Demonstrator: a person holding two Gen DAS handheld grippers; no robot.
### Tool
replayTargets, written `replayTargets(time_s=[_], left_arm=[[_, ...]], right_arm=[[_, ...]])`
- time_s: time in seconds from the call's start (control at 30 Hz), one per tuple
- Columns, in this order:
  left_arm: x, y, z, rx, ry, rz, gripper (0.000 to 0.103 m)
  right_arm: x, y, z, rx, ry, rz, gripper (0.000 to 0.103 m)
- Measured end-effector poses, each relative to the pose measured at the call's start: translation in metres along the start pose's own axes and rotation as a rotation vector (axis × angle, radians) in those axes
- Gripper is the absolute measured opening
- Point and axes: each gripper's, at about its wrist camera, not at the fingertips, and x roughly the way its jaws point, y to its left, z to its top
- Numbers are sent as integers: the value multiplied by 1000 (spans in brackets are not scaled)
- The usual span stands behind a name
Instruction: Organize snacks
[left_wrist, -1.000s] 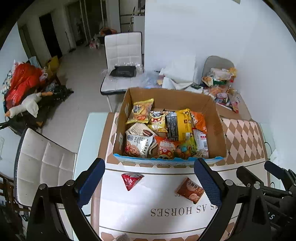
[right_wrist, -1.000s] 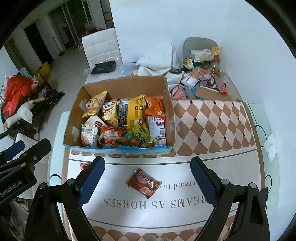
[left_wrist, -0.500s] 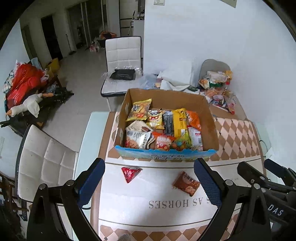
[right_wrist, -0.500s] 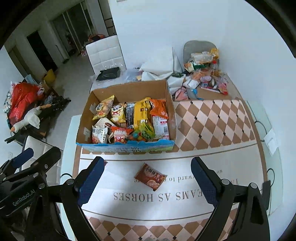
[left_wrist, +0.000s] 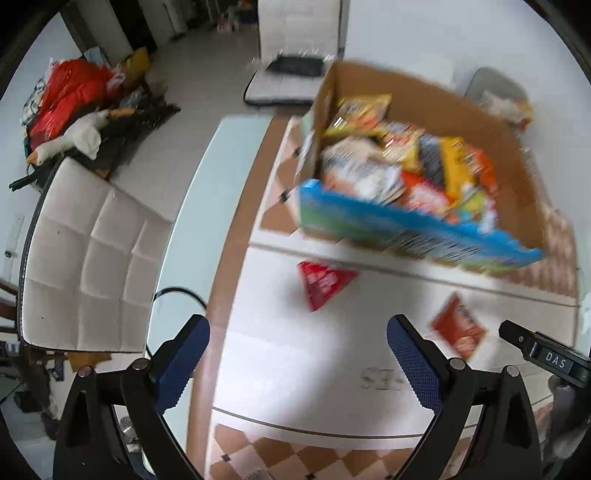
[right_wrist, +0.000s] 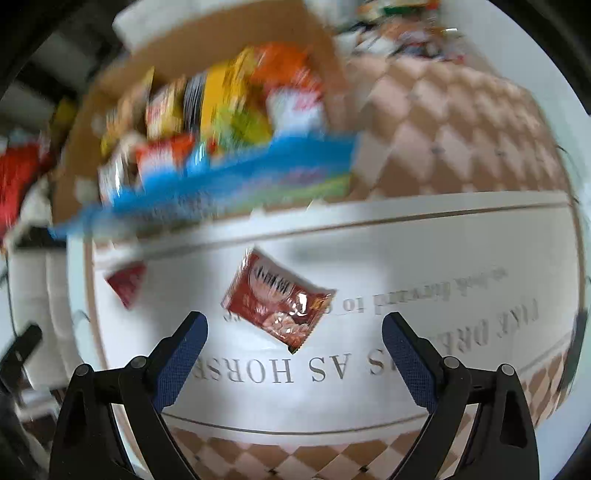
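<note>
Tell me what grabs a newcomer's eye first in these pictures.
The cardboard box crammed with bright snack packets, at the far side of the table, stands out first. In front of it two loose packets lie on the white cloth: a red triangular packet and a brown-red packet, the latter just ahead of the open right claw.

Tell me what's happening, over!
Left gripper open, empty. Right gripper open, empty, above brown snack packet. Red triangle packet loose on tablecloth; snack box full. Nothing blocking.

Two snack packets before box on table
</note>
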Motion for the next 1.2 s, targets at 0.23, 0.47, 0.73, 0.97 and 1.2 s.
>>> replayTargets(time_s=[0.23,0.47,0.73,0.97,1.2], left_arm=[[49,9,0,53,82,38,98],[78,6,17,88,123,7,98],[107,-16,32,135,164,-30,98],[129,-37,39,177,188,-48,98],[139,-49,31,202,194,-35,50]], right_arm=[[60,52,5,-350,86,-173,97],[101,67,10,-373,169,-179,95],[105,31,-1,-52,207,-122,73],[105,6,1,113,249,16,79],[103,14,10,73,223,-56,76]])
